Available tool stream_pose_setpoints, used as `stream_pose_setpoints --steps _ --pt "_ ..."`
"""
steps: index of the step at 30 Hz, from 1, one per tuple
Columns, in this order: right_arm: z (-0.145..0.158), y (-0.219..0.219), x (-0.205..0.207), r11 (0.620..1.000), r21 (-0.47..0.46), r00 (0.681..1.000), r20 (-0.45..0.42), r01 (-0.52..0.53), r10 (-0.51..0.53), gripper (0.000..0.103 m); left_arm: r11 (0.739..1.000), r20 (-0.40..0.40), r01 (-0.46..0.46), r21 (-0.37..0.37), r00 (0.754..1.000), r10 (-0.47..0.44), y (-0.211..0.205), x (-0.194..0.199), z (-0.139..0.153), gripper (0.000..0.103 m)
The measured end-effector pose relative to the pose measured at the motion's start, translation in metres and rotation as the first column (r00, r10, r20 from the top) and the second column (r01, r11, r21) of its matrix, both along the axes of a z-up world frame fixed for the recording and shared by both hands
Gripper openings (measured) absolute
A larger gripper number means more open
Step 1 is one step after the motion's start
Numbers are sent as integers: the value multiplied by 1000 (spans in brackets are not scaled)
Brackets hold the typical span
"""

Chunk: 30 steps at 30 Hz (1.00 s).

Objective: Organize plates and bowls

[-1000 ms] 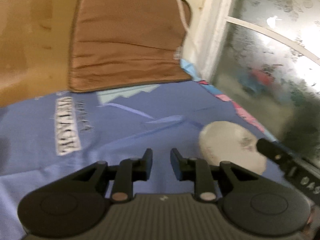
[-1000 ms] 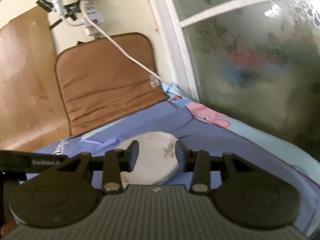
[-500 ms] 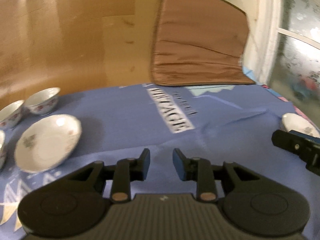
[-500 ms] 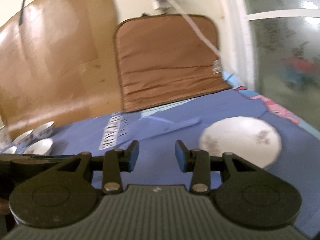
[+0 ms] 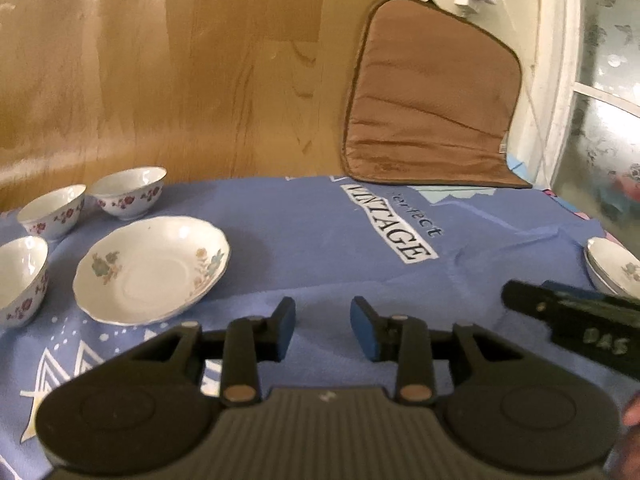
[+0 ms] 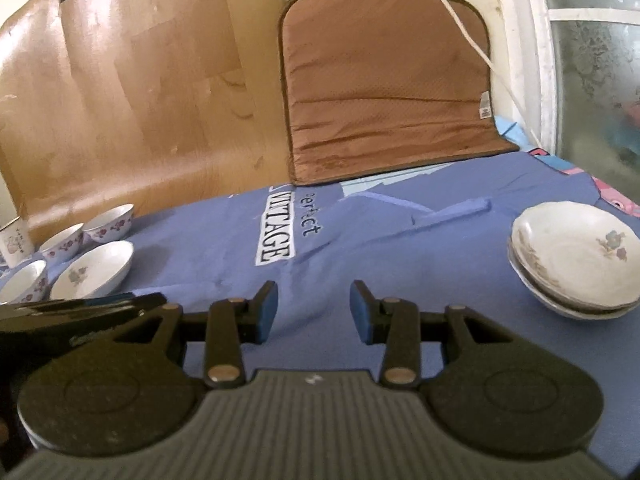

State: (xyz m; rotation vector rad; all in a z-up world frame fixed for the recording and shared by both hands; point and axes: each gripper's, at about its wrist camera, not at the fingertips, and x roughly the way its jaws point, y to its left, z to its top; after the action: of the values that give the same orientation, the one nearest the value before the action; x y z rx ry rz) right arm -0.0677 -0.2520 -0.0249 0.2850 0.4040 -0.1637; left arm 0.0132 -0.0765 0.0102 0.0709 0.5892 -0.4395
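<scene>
Two grippers are hovering side by side over a blue printed cloth (image 5: 320, 240), both pointing toward the back wall. Nearest the lens, the left gripper (image 5: 322, 328) is opening its jaws, with nothing between the blue pads but bare cloth; the right gripper (image 6: 313, 312) is standing partly open and is gripping nothing either. In the left wrist view the right gripper's black body is showing at the right edge, and in the right wrist view the left gripper's body is lying along the lower left. Just beyond the right gripper, to its right, two flowered plates (image 6: 576, 264) are sitting stacked one inside the other on the cloth, well apart from the rest of the crockery. Ahead and to the left of the left gripper, a single scalloped plate (image 5: 152, 268) is lying flat, with three small flower-patterned bowls (image 5: 128, 190) standing upright around its far and left sides, near it but not touching. A white mug (image 6: 14, 240) is standing behind the bowls at the left edge. Farther back, a brown cushion (image 6: 388, 84) is leaning against the wall beside a wood-grain panel (image 5: 160, 60), with a white cable (image 6: 472, 40) hanging across the cushion and a frosted window (image 6: 600, 60) at the right
</scene>
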Motion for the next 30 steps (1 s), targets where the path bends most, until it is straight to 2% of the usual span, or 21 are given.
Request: stream_pose_setpoints --steps 3,7,19,30 --pt "-6 -10 2 997 70 1000 -9 14 -13 44 1000 5 0 -11 1000 0 2 0 0 38" --pt "-9 -21 -3 988 147 999 6 37 -39 44 1000 -10 -7 -30 1000 7 6 3 -1 38" --pt "-8 -18 -9 991 133 998 57 0 -8 52 999 19 -13 -38 1000 14 8 -1 1 46" --pt "-8 -17 -8 992 127 999 51 -6 -1 53 999 24 -23 -27 999 24 10 1 2 61"
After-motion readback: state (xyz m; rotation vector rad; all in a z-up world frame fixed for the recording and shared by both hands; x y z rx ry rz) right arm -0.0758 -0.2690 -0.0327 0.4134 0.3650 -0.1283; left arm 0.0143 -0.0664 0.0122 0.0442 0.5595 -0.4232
